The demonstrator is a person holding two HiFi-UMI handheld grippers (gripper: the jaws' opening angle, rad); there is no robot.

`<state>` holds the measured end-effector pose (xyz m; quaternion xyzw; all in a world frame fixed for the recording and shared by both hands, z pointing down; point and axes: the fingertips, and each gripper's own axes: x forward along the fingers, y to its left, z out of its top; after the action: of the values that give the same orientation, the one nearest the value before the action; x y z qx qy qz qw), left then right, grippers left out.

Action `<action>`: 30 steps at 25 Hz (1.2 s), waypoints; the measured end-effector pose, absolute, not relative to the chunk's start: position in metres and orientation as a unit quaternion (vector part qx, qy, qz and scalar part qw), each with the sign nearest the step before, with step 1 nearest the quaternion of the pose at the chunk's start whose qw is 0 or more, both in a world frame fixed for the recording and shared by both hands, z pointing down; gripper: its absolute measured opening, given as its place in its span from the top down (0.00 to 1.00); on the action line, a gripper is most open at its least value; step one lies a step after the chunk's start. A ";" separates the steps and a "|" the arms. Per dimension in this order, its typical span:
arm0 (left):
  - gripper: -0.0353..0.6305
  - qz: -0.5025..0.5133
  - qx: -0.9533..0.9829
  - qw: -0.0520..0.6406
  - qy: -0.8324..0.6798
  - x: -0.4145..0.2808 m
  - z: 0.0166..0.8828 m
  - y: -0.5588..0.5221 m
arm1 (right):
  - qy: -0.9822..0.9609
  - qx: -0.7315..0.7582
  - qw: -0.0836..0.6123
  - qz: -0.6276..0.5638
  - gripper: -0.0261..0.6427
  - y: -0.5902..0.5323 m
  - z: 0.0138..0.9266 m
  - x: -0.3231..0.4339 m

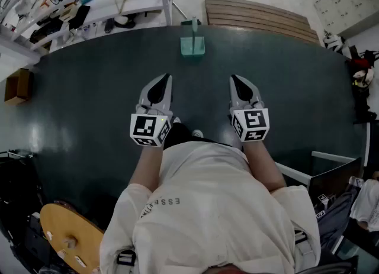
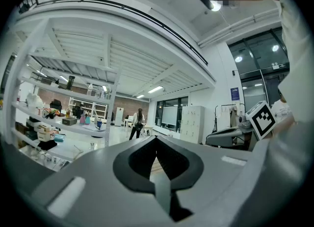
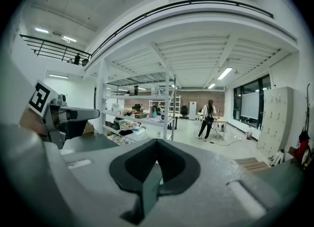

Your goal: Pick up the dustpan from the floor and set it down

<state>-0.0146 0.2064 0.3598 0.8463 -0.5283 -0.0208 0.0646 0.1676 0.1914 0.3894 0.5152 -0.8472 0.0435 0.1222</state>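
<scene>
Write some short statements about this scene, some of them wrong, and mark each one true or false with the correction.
1. The dustpan sits on the dark floor, ahead of both tongs and apart from them. True.
2. The left tongs are shut on the dustpan's handle. False: they are shut, but nothing is between them.
3. The right tongs are shut and empty. True.
4. In the head view, the wooden slatted board lies to the left of the dustpan. False: it lies to the right, beyond the dark floor; the shelving rack is on the left.
</scene>
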 end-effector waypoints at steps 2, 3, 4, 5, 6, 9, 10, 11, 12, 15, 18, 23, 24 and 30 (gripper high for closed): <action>0.94 -0.020 0.846 0.066 -0.529 -0.012 0.361 0.209 | -0.848 0.512 0.125 0.044 0.97 0.194 0.391 0.167; 0.94 -0.019 0.846 0.066 -0.529 -0.011 0.362 0.210 | -0.849 0.511 0.127 0.045 0.97 0.194 0.392 0.167; 0.94 -0.018 0.846 0.067 -0.528 -0.010 0.362 0.210 | -0.850 0.509 0.128 0.045 0.97 0.195 0.392 0.168; 0.94 -0.018 0.846 0.068 -0.528 -0.008 0.362 0.210 | -0.851 0.508 0.129 0.045 0.97 0.195 0.392 0.168; 0.94 -0.017 0.847 0.068 -0.527 -0.007 0.361 0.210 | -0.851 0.507 0.129 0.046 0.97 0.195 0.392 0.168; 0.94 -0.015 0.847 0.066 -0.528 -0.007 0.362 0.207 | -0.849 0.512 0.125 0.048 0.97 0.192 0.393 0.171; 0.94 -0.015 0.846 0.066 -0.528 -0.008 0.362 0.206 | -0.847 0.515 0.120 0.050 0.97 0.191 0.394 0.172; 0.94 -0.015 0.846 0.067 -0.529 -0.009 0.363 0.205 | -0.846 0.519 0.115 0.052 0.97 0.190 0.393 0.173; 0.94 -0.014 0.845 0.068 -0.531 -0.009 0.363 0.205 | -0.844 0.522 0.110 0.055 0.97 0.189 0.393 0.175; 0.94 -0.013 0.843 0.072 -0.533 -0.008 0.365 0.201 | -0.842 0.527 0.102 0.063 0.97 0.185 0.392 0.180; 0.94 -0.009 0.843 0.074 -0.533 -0.008 0.371 0.197 | -0.843 0.524 0.102 0.071 0.97 0.183 0.397 0.183; 0.94 -0.008 0.837 0.081 -0.541 -0.017 0.373 0.175 | -0.839 0.525 0.113 0.088 0.97 0.169 0.410 0.184; 0.94 -0.008 0.837 0.084 -0.541 -0.019 0.373 0.168 | -0.837 0.527 0.118 0.088 0.97 0.162 0.412 0.184; 0.94 -0.001 0.839 0.110 -0.533 -0.032 0.394 0.113 | -0.827 0.537 0.125 0.110 0.97 0.103 0.429 0.171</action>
<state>-0.0316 0.1132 0.3938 0.8391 -0.5328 -0.0010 0.1096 0.1714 0.1030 0.4295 0.5372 -0.8267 0.1103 0.1255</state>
